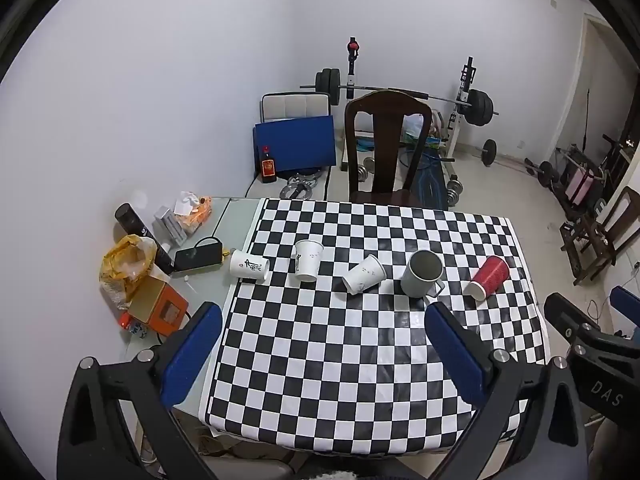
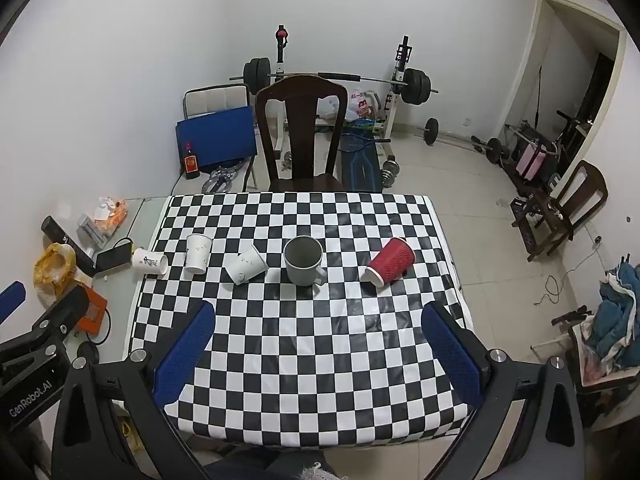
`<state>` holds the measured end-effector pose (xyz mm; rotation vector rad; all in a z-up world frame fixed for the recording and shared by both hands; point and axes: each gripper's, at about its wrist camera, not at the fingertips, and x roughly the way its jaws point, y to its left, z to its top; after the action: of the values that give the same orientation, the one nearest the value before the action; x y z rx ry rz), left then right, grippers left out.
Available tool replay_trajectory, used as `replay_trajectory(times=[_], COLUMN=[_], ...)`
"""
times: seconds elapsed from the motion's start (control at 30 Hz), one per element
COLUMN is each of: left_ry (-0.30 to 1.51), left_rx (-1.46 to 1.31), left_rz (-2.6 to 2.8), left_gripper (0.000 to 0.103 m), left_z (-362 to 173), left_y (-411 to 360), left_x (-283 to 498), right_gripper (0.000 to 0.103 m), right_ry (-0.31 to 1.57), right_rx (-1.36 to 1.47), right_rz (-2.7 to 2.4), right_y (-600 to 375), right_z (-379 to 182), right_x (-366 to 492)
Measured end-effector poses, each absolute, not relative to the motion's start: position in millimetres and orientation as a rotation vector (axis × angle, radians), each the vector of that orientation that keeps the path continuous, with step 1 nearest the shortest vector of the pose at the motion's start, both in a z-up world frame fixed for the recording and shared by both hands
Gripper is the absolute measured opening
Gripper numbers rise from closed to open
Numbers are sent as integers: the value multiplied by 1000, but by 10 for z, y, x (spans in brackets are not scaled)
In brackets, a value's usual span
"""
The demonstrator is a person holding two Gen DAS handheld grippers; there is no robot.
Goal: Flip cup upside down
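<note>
Five cups stand or lie in a row across the middle of the checkered cloth [image 2: 304,344], well ahead of both grippers. At the cloth's left edge, about 10 o'clock in the right wrist view, a white paper cup with dark print [image 2: 150,262] lies on its side, half off the cloth onto the bare grey tabletop [image 2: 132,216]. Next, a plain white paper cup [image 2: 197,253] stands upright, mouth up. A third white paper cup [image 2: 246,269] lies tipped over. Near 12 o'clock sits a smooth grey mug [image 2: 303,266], upright, mouth open, handle toward the camera. At about 1 o'clock a ribbed red paper cup [image 2: 390,262] lies on its side, near the cloth's right edge, beyond which the tabletop drops to tiled floor [image 2: 500,264].

The cloth in front of the row is bare, glossy and flat. Clutter crowds the tabletop at 9 o'clock: a yellow bag [image 2: 54,268], an orange box [image 2: 94,312], a phone [image 2: 114,258].

The left gripper [image 1: 322,350] has its jaws spread wide, holding nothing. The right gripper [image 2: 316,350] likewise has its jaws wide apart and empty, blue textured pads facing inward. A dark wooden chair [image 2: 300,136] stands at the far edge.
</note>
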<state>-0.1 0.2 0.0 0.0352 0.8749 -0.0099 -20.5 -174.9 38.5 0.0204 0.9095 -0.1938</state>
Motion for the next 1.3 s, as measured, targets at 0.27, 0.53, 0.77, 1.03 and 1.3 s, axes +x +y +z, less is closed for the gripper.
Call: replay_trajectory(times=[0.27,0.53,0.77,1.03,1.3], left_ry=[882,883,887,887,889], left_rx=[34,35,34,30,26], left_rz=[-10,-15,-14,-15,-17], left_gripper=[103,103,103,103,103], left_z=[-15,-1,0,-1,0], left_y=[-12,-4,-4,-2,-5], left_x=[13,-2,0,1,-4], right_gripper=[103,103,103,103,103], right_ry=[917,916,911,915,914], right_rx=[22,19,9,5,1], right_rz=[-193,-202,-210,-213,-215], right_y=[-1752,-1759,-1877,-1888,-1875], right_z=[376,377,352,345,342], right_x=[-194,-193,-164,-163,-166])
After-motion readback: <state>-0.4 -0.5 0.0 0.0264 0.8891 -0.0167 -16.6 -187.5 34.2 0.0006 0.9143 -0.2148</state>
